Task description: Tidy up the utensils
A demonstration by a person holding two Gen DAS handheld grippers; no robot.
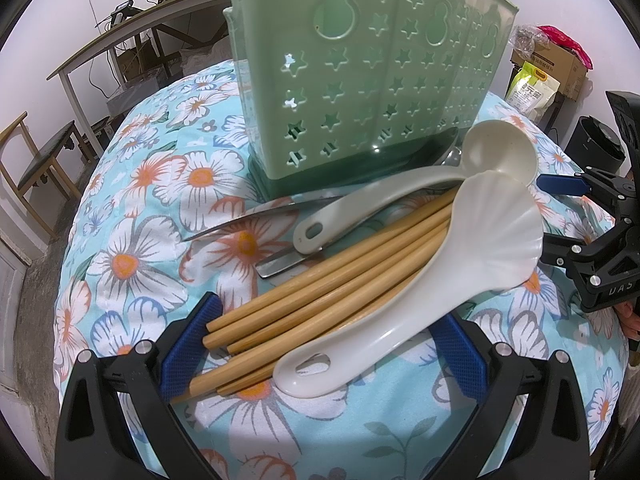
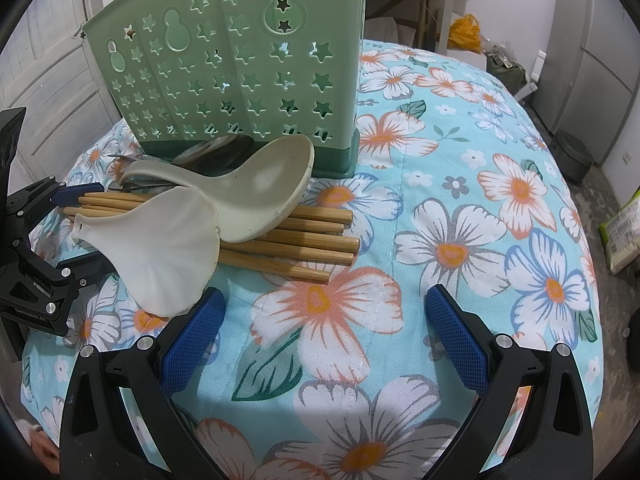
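A green utensil holder [image 1: 360, 80] [image 2: 240, 80] with star cutouts stands upright on the floral cloth. In front of it lies a pile: several bamboo chopsticks [image 1: 320, 288] [image 2: 304, 240], a white scalloped ladle [image 1: 460, 264] [image 2: 160, 256], a speckled cream ladle [image 1: 400, 188] [image 2: 264, 188] and metal utensils [image 1: 248, 216] beneath. My left gripper [image 1: 324, 352] is open, its blue pads on either side of the chopstick ends and the white ladle's handle. My right gripper [image 2: 326, 336] is open over bare cloth just in front of the pile, with nothing between its fingers.
The table's floral cloth [image 2: 460, 220] has free room to the right of the pile. A chair [image 1: 40, 160] and a desk [image 1: 132, 36] stand beyond the left edge; boxes and bags [image 1: 548, 72] and a dark bin [image 2: 572, 156] sit off the table.
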